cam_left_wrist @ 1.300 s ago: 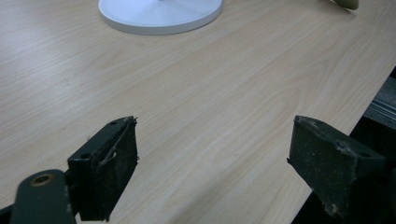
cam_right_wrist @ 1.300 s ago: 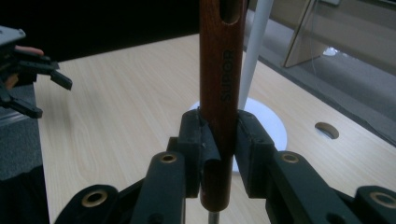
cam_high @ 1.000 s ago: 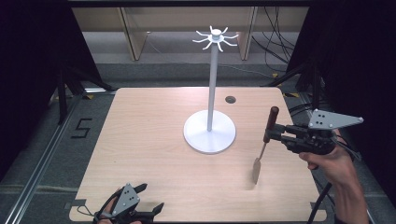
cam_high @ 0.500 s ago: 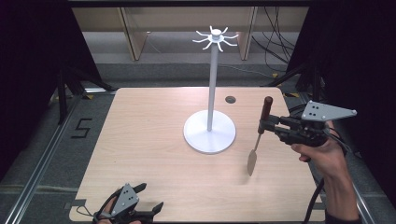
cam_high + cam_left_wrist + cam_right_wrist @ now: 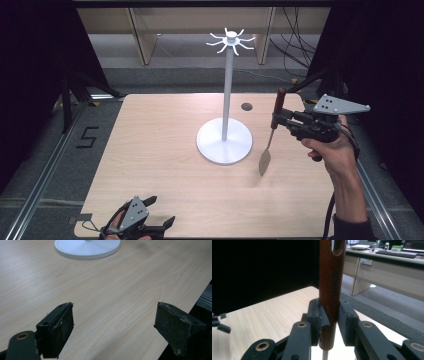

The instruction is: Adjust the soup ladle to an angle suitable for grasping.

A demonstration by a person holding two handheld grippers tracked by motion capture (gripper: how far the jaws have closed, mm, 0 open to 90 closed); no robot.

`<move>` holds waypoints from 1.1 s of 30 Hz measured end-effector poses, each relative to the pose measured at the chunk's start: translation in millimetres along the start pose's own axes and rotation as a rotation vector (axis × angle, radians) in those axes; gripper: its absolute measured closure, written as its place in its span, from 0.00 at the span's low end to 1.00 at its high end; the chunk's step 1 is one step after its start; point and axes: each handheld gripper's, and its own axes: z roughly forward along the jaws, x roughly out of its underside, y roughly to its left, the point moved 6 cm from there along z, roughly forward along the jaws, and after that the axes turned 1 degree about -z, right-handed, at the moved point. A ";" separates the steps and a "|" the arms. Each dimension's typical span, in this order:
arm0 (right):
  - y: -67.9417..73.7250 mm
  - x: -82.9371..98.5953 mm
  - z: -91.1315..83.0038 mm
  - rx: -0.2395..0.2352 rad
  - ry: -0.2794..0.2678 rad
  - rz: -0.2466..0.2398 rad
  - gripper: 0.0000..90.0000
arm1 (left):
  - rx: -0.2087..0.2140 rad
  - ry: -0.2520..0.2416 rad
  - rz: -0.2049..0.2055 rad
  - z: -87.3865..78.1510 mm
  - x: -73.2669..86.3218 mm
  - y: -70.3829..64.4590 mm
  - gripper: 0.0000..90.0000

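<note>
A spatula with a dark red-brown wooden handle (image 5: 277, 106) and a metal blade (image 5: 264, 161) hangs upright above the table's right side. My right gripper (image 5: 278, 120) is shut on its handle (image 5: 330, 290), blade pointing down just clear of the wood. The handle has a slot near its top and reads SUPOR. A white stand (image 5: 224, 145) with a round base, thin pole and hook crown (image 5: 230, 40) rises at the table's centre, left of the spatula. My left gripper (image 5: 155, 217) rests open at the table's near edge, nothing between its pads (image 5: 58, 332).
The light wooden table (image 5: 150, 150) has a small dark round hole (image 5: 246, 106) at its far right. The stand's base (image 5: 87, 248) lies ahead of the left gripper. Black curtains flank both sides, and cables run on the floor behind.
My right gripper has carried the spatula up and slightly left, toward the stand, and the blade now hangs higher over the table. The left gripper has stayed put.
</note>
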 end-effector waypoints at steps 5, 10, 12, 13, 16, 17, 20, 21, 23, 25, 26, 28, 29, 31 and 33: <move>-1.7 -12.7 11.2 0.014 -0.018 0.005 0.82 | 0.002 -0.014 -0.009 1.0 -0.8 -1.4 0.16; -4.8 -19.5 16.7 0.032 -0.024 -0.002 0.82 | -0.002 -0.006 0.001 0.2 -0.7 -0.1 0.16; -4.8 -24.8 20.4 0.041 -0.025 0.009 0.82 | 0.000 -0.003 0.007 0.2 -0.3 0.0 0.16; -4.8 -24.8 20.4 0.041 -0.025 0.009 0.82 | 0.003 0.000 0.005 -0.1 -0.4 0.0 0.16; -7.0 -31.7 25.3 0.054 -0.035 0.004 0.82 | 0.004 0.000 0.001 0.0 -0.3 -0.4 0.16; -7.1 -33.1 25.7 0.059 -0.029 0.004 0.82 | 0.006 -0.001 0.004 0.3 0.0 -0.6 0.16; -8.9 -39.6 29.3 0.069 -0.030 -0.004 0.82 | 0.006 -0.006 -0.002 -0.1 -1.3 -0.3 0.16; -7.8 -44.2 32.4 0.071 -0.027 0.011 0.82 | 0.007 -0.005 -0.005 -0.2 -1.0 -0.7 0.16; -7.9 -45.7 33.7 0.074 -0.027 0.010 0.82 | 0.006 -0.012 -0.010 0.5 -0.7 -1.0 0.16; -7.9 -50.7 35.4 0.075 -0.026 0.015 0.82 | 0.006 0.000 0.007 -0.2 -0.8 0.3 0.16; -8.5 -52.4 35.8 0.082 -0.028 0.016 0.82 | -0.004 0.015 0.025 -0.9 -0.1 1.9 0.16; -10.3 -56.7 38.4 0.087 -0.037 0.015 0.82 | -0.003 0.012 0.024 -0.5 0.4 1.2 0.16; -10.5 -58.3 40.0 0.089 -0.040 0.017 0.82 | -0.004 0.014 0.020 -0.6 0.4 1.5 0.16; -11.7 -61.9 41.5 0.100 -0.042 0.007 0.82 | 0.003 0.002 0.006 -0.8 -1.0 0.7 0.16; -10.6 -64.2 43.9 0.094 -0.035 0.029 0.82 | 0.009 -0.001 0.000 -0.5 -0.8 -0.5 0.16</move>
